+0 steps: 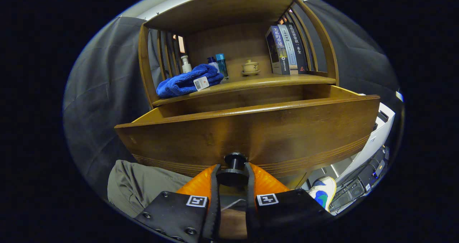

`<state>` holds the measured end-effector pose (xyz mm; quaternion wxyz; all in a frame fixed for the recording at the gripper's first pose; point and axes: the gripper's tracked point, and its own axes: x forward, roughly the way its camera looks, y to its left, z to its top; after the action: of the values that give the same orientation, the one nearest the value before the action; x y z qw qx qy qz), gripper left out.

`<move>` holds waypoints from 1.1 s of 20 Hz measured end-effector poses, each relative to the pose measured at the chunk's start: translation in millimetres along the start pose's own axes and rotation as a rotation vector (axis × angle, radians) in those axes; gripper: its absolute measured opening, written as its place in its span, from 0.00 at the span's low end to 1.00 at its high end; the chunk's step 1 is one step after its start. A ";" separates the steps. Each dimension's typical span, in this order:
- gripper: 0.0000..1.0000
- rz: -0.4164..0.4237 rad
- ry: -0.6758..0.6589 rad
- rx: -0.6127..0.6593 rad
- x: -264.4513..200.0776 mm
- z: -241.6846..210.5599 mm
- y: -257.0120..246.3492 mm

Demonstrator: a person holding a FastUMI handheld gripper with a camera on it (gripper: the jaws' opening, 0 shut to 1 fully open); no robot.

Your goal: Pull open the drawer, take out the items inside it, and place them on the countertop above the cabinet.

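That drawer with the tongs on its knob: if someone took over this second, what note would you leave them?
Tongs: shut on the drawer knob, one finger on each side.
Drawer: already pulled well out from under the countertop. Its inside is hidden behind the front panel, so I cannot tell what is in it.
Countertop: holds a blue towel, bottles, a lidded cup and books.
Done: drawer open.
Left: release the knob, lift out whatever is inside, set it on the countertop.
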<state>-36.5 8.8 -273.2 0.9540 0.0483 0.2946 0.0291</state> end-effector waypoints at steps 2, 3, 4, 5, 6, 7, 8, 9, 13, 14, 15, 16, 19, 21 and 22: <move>0.37 0.003 0.007 -0.003 -4.1 -2.5 1.9; 0.37 0.002 0.014 -0.006 -4.3 -4.9 1.8; 0.37 0.003 0.031 -0.004 -4.1 -9.3 1.0; 0.37 0.007 0.050 0.010 -3.3 -13.9 1.3; 0.37 0.009 0.024 0.027 -3.5 -8.3 1.8; 0.37 0.011 0.039 0.022 -2.8 -12.9 1.9; 0.36 0.010 0.036 0.016 -3.5 -9.7 0.7; 0.38 0.007 0.036 0.015 -3.5 -11.2 0.8; 0.51 0.011 0.029 0.063 -2.9 -10.9 1.4; 0.57 0.005 0.029 0.070 -2.8 -12.4 -0.2; 0.64 0.004 0.027 0.074 -4.6 -12.1 -1.1; 0.71 0.004 0.023 0.073 -6.5 -11.9 -1.5; 0.90 0.001 -0.046 0.055 -18.1 1.6 0.7; 0.98 0.012 -0.131 0.049 -28.8 24.9 8.7; 0.97 0.024 -0.179 0.047 -35.4 41.6 13.4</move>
<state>-42.6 16.0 -217.8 0.9746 0.0767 0.2083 0.0293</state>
